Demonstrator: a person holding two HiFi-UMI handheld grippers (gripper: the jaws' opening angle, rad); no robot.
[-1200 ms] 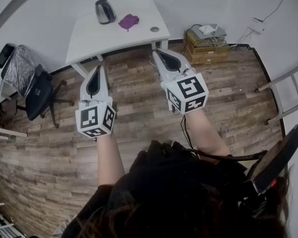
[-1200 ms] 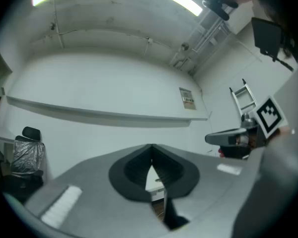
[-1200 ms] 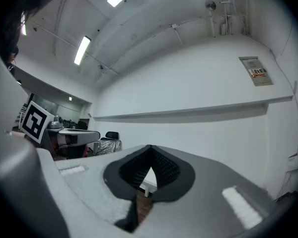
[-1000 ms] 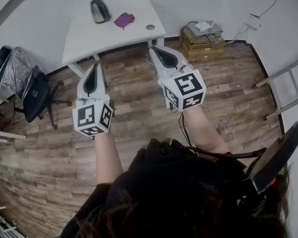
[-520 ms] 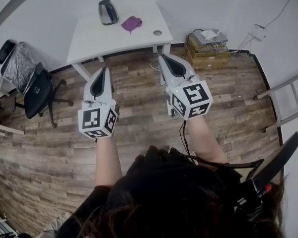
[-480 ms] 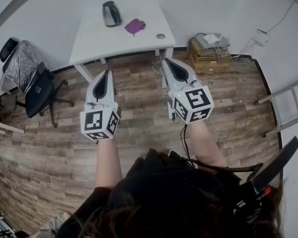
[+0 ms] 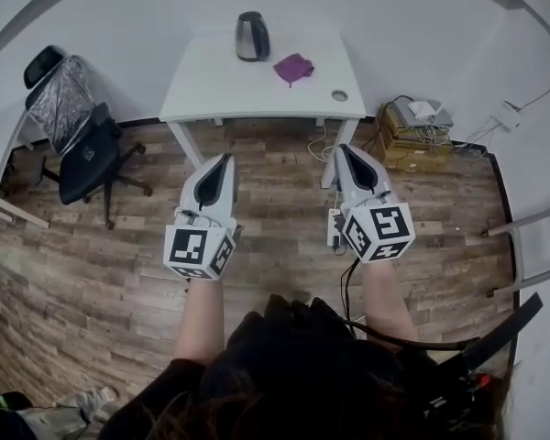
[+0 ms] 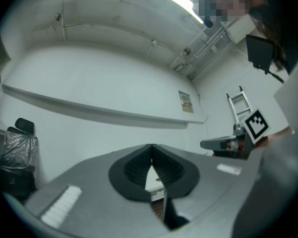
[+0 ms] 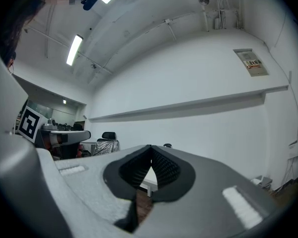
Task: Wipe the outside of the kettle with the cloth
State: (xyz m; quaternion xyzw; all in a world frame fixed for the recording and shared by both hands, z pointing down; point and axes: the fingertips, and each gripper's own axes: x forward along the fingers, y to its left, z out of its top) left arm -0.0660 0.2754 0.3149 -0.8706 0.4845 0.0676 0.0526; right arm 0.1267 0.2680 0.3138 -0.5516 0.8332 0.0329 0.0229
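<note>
Nothing of the wiping looks done: the purple cloth (image 7: 294,67) lies crumpled on the white table (image 7: 220,94), near the kettle (image 7: 251,36) but apart from it. The left gripper (image 7: 222,159) and right gripper (image 7: 345,151) hang over the wooden floor (image 7: 92,246), well short of the table, jaws clenched on nothing. The kettle stands upright near the table's far edge, long axis vertical; its spout's direction is too small to tell.

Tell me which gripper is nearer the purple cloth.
Right. The right gripper hangs short of the table, slightly right of the cloth; the left gripper hangs further off to its left.
</note>
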